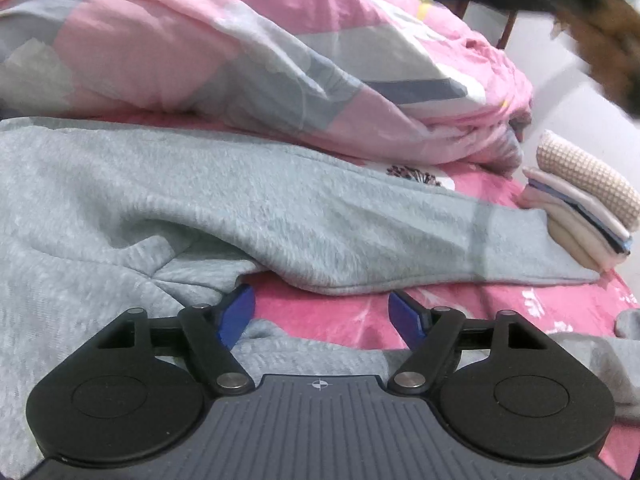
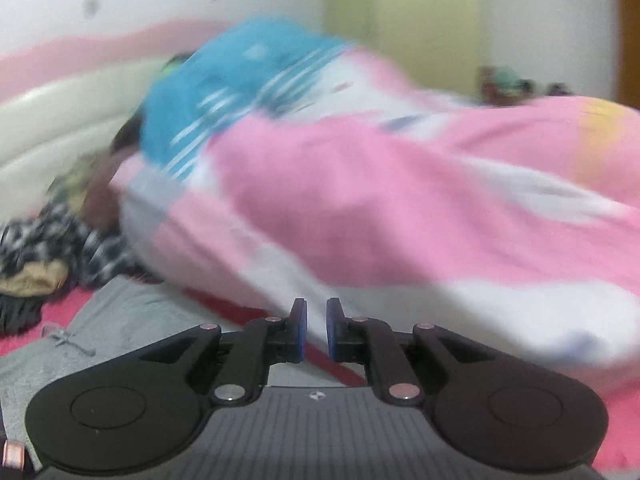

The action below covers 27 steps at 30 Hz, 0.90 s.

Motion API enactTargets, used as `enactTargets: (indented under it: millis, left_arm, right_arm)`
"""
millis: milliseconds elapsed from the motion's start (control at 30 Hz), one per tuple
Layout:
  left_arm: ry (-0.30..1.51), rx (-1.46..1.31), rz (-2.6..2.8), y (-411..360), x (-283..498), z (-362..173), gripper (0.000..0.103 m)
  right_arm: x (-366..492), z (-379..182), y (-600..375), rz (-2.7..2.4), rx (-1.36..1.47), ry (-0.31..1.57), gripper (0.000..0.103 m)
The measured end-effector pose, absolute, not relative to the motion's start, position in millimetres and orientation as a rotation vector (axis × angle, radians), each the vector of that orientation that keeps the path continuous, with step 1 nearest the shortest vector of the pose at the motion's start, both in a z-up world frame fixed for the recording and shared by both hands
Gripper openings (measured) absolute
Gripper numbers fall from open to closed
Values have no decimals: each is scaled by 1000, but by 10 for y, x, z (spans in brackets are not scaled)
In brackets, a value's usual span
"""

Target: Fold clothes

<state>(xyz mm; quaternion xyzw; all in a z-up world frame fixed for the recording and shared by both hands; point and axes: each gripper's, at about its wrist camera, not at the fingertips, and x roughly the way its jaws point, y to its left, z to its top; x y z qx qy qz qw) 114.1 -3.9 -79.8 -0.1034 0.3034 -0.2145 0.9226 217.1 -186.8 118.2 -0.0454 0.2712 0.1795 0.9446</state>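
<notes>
Over grey garment point(image 1: 280, 216), left gripper point(image 1: 322, 316) level-low.

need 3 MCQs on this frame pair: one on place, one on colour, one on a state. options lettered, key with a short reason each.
1. Where is the stack of folded clothes in the left wrist view?
A. at the right, past the cuff of the grey sweatshirt's sleeve
B. on top of the quilt
C. between the gripper's fingers

2. What colour is the bed sheet under the grey sweatshirt?
A. green
B. pink
C. black

3. How does the left gripper stand?
A. shut on the sleeve
B. open, nothing between its fingers
C. shut on the quilt

Key:
1 A: the stack sits by the sleeve's cuff end, beside the pink and grey quilt, not on it.
2 B: pink sheet shows between the blue pads.
3 B: the pads stand wide apart, with only sheet and a grey edge below.
</notes>
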Motion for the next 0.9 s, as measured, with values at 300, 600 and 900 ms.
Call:
enactTargets:
  millis: [300, 600, 900]
  left_arm:
    - [441, -292, -490, 81, 933, -471, 83]
    - [573, -312, -348, -43, 1469, -803, 81]
    - [579, -299, -352, -61, 1476, -877, 83]
  right_arm:
    - [875, 1425, -3382, 119, 93, 433, 11]
    - [1207, 572, -3768, 118, 184, 659, 12]
    - [2853, -577, -3475, 108, 107, 906, 11]
